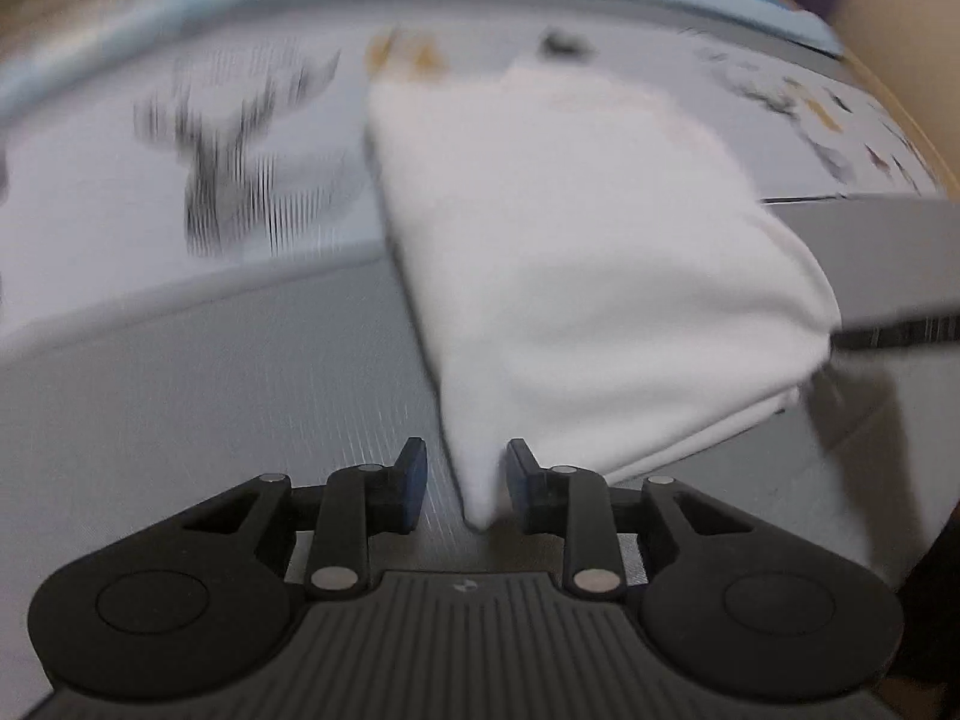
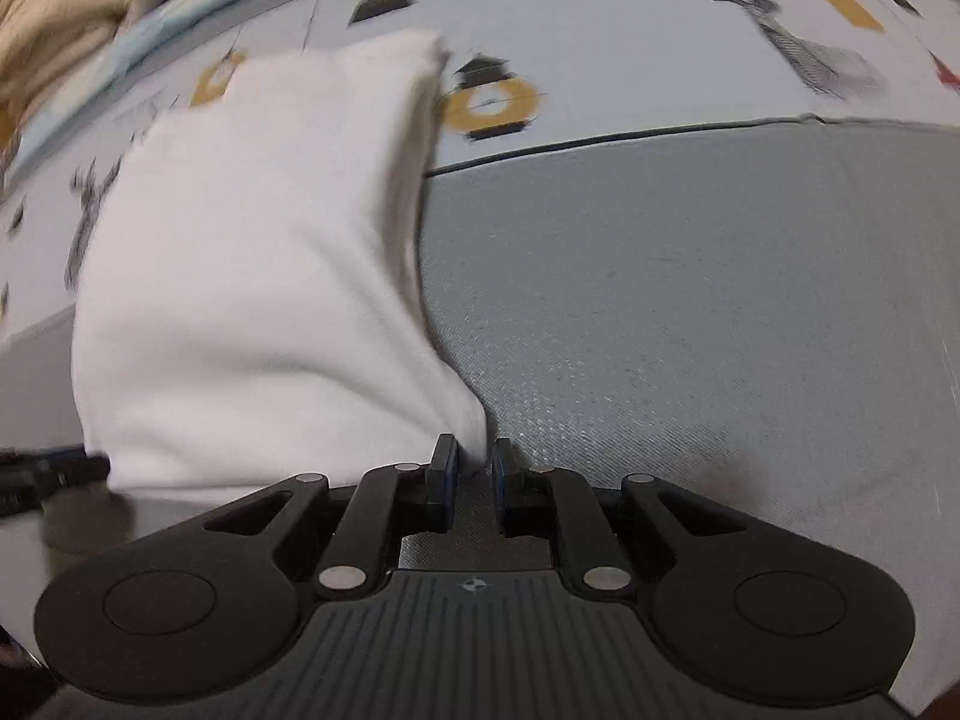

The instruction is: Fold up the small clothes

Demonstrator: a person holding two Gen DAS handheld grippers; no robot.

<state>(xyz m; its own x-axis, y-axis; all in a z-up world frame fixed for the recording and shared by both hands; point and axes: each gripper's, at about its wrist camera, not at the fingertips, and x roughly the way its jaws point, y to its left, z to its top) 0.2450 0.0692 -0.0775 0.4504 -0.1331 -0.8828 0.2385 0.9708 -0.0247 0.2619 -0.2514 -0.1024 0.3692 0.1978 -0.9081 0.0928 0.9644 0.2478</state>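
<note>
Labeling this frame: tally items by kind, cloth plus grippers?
White folded garment: 1
Grey mat: 1
Printed deer-and-lantern sheet: 1
Grippers: 2, left gripper, right gripper
Total: 5

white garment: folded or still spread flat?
Folded. The white garment lies as a compact wedge with stacked layer edges along its side; one corner sits between each tool's fingers.

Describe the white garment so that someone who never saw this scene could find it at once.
Look at the grey mat lying on a pale cloth printed with deer and lanterns. Across the border of the two lies the white garment, folded into a thick pad. It is the only plain white, unprinted thing there.
</note>
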